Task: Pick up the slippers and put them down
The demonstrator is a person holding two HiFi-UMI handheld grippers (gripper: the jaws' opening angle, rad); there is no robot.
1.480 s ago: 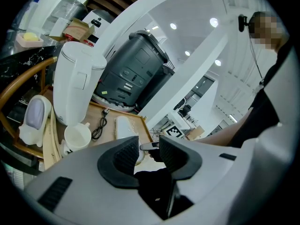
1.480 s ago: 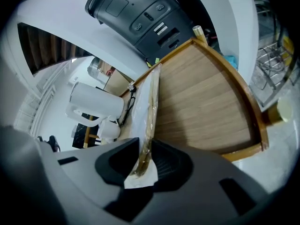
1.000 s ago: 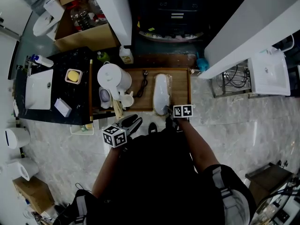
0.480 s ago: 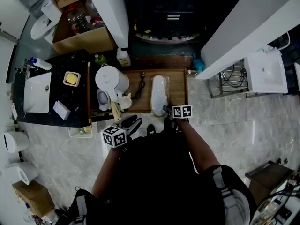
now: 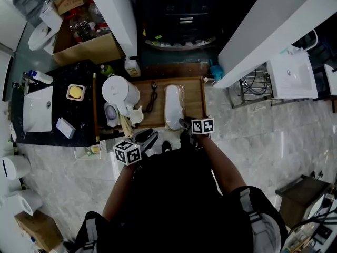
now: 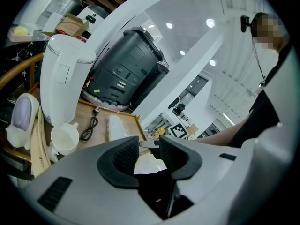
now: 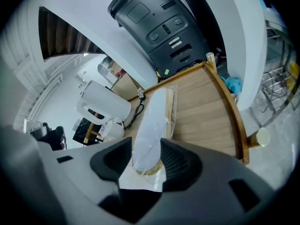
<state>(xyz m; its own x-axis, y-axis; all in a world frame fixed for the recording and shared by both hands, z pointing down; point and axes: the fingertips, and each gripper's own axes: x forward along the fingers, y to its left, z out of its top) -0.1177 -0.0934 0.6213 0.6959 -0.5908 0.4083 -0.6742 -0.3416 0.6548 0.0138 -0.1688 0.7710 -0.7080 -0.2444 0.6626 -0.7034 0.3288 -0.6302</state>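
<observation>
The slippers (image 5: 172,105) are a long white pair wrapped in clear plastic, lying lengthways on the wooden tray (image 5: 197,101). My right gripper (image 5: 181,124) hovers at their near end. In the right gripper view the slippers (image 7: 152,121) run away from my right gripper (image 7: 146,158). Their near tip lies between the wide-apart jaws, and the pads do not clamp it. My left gripper (image 5: 150,138) stays off the tray's near left corner. In the left gripper view my left gripper (image 6: 144,153) is open and holds nothing, with the slippers (image 6: 117,125) beyond it.
On the tray's left stand a white kettle (image 5: 120,91) and a white cup (image 5: 138,115), with a black cable (image 5: 151,96) beside the slippers. A big black appliance (image 7: 159,22) stands behind the tray. A dark counter with a sink (image 5: 37,108) lies to the left, marble floor to the right.
The whole head view has slid a little to the left. Both grippers keep their places at the tray's near edge, and the slippers lie where they were.
</observation>
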